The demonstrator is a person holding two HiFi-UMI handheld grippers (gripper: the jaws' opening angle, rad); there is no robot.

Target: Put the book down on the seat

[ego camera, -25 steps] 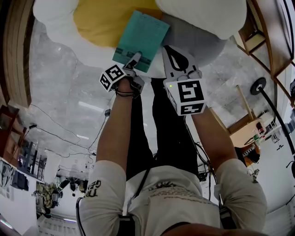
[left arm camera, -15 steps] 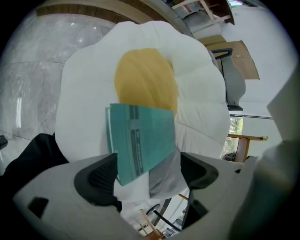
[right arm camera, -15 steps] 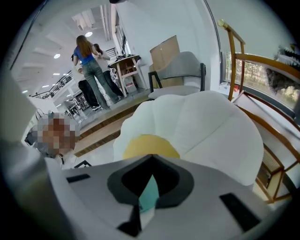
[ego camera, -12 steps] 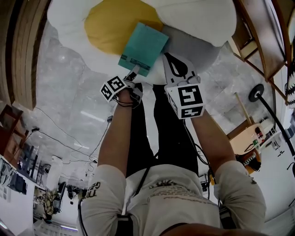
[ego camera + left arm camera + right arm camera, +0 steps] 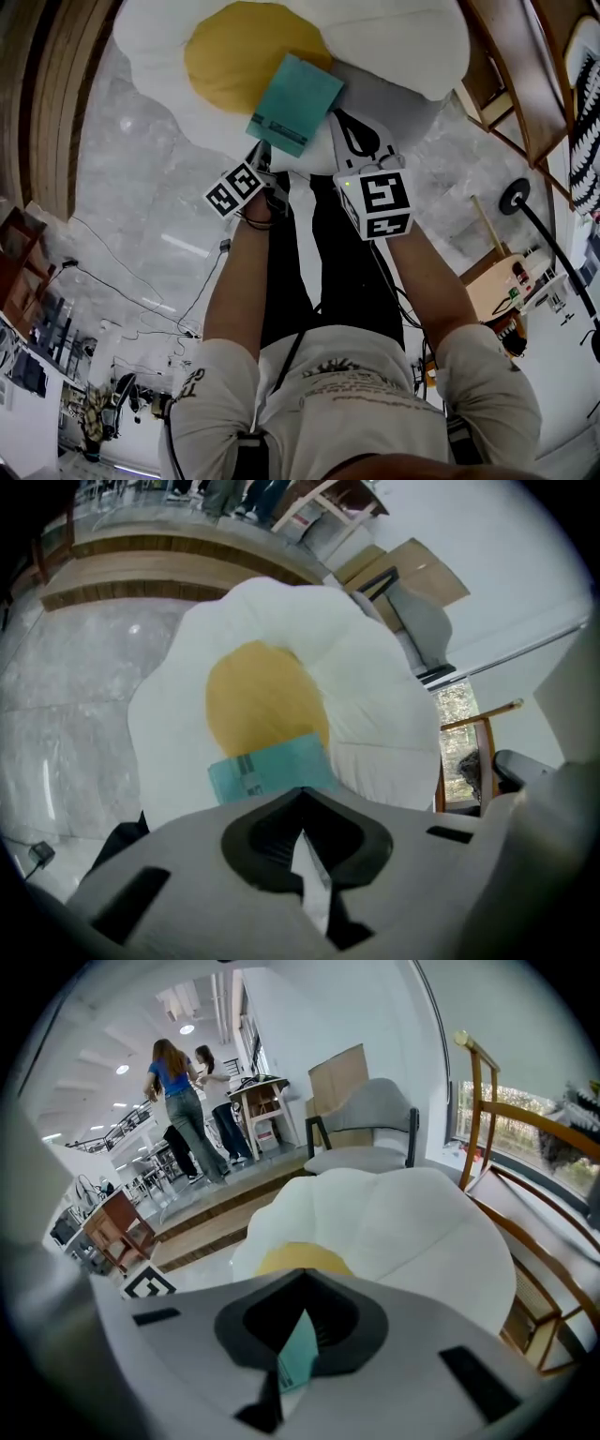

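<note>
Wooden step [image 5: 42, 103]: runs along the far left of the head view, bordering the grey marble floor [image 5: 122, 187].
Left gripper [image 5: 261, 150]: hangs over the seat's near edge, its tip just short of the book's barcoded end and not touching it.
Left fingers [image 5: 403, 874]: they have just been closing and now meet at the tips with nothing between them. Only the seat's white shows through the slit.
Book [image 5: 295, 103]: teal, lying flat and askew on the seat. Its far end rests on the near rim of the yellow centre [image 5: 234, 52], and its barcoded end lies on the white cushion towards the seat's near edge. Neither gripper holds it.
Seat [image 5: 412, 47]: a white, petal-shaped cushion with a round yellow middle, low on the floor.
Right gripper [image 5: 337, 112]: sits over the seat's near edge, just beside the book's right corner.
Right fingers [image 5: 169, 1354]: together at the tips and gripping nothing. A sliver of the teal book shows through the slit, beyond them.
Wooden chair frame [image 5: 525, 84]: stands beside the seat's right edge.
People [image 5: 187, 1101]: two stand far off by a small table in the right gripper view.
</note>
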